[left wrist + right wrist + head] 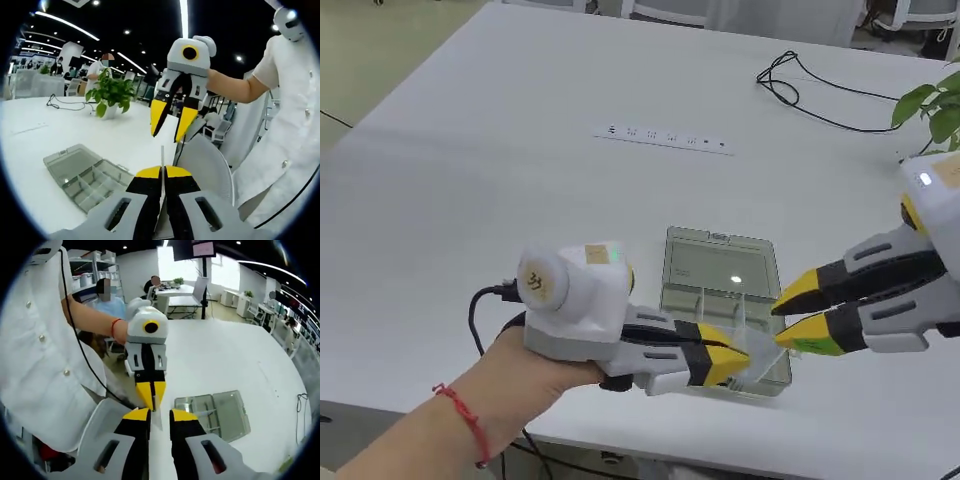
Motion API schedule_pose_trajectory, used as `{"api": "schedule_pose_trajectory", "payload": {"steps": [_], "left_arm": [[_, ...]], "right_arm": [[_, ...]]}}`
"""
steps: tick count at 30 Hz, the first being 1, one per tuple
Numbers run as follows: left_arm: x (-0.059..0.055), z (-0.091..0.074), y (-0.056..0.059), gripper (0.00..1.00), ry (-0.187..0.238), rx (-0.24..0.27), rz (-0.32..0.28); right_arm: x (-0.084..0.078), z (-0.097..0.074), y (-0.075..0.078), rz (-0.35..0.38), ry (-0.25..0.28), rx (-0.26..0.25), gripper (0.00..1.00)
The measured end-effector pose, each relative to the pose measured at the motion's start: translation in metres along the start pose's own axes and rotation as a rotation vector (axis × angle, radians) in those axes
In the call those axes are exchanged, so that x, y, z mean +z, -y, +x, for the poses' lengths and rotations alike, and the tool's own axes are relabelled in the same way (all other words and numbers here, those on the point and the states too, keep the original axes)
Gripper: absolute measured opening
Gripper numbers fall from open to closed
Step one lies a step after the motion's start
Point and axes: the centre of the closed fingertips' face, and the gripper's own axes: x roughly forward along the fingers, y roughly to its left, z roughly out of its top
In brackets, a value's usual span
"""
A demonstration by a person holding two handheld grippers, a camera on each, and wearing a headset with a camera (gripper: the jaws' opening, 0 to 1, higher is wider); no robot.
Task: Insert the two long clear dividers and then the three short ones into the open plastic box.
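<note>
My left claw (735,358) sits low and centre in the head view, its two yellow tips pressed together on one clear divider (761,354). In the left gripper view that divider (161,156) shows edge-on as a thin line rising from between the closed tips. My right claw (785,322) comes in from the right of the frame with its two tips apart and nothing gripped. They point at the left claw's tips and hang just beside the sheet. I cannot tell whether they touch it.

Directly behind both claws lies the one open plastic box (715,262), flat on the white worktop (470,180), its lid folded back toward the top of the frame. Clear partitions already stand in its tray, but I cannot count them with certainty.

Farther up the frame I count one white power strip (665,138) at upper centre. One black cable (800,85) is looped at upper right, and one green plant (932,105) sits at the right edge.
</note>
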Motion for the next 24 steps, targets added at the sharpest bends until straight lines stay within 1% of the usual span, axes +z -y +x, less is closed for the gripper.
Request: {"api": "schedule_pose_trajectory", "payload": {"steps": [1,5,8,10,14,18,24], "left_arm": [[0.002,0.000,0.003,0.00,0.008,-0.008,0.003],[0.007,0.000,0.011,0.00,0.016,-0.037,0.019],[0.006,-0.001,0.013,0.00,0.015,-0.042,0.032],[0.007,-0.001,0.014,0.00,0.020,-0.044,0.029],[0.006,-0.002,0.017,0.00,0.020,-0.049,0.035],[0.006,-0.003,0.020,0.00,0.018,-0.056,0.044],[0.006,-0.003,0.022,0.00,0.014,-0.062,0.057]], "right_arm": [[0.000,0.001,-0.001,-0.001,-0.002,0.006,0.16],[-0.003,0.007,-0.008,-0.004,-0.015,0.041,0.13],[-0.001,0.009,-0.015,0.001,-0.010,0.077,0.09],[-0.001,0.010,-0.018,0.002,-0.013,0.090,0.08],[-0.002,0.011,-0.021,0.004,-0.015,0.105,0.04],[-0.002,0.011,-0.025,-0.003,-0.014,0.120,0.03],[-0.002,0.010,-0.027,-0.008,-0.010,0.132,0.03]]}}
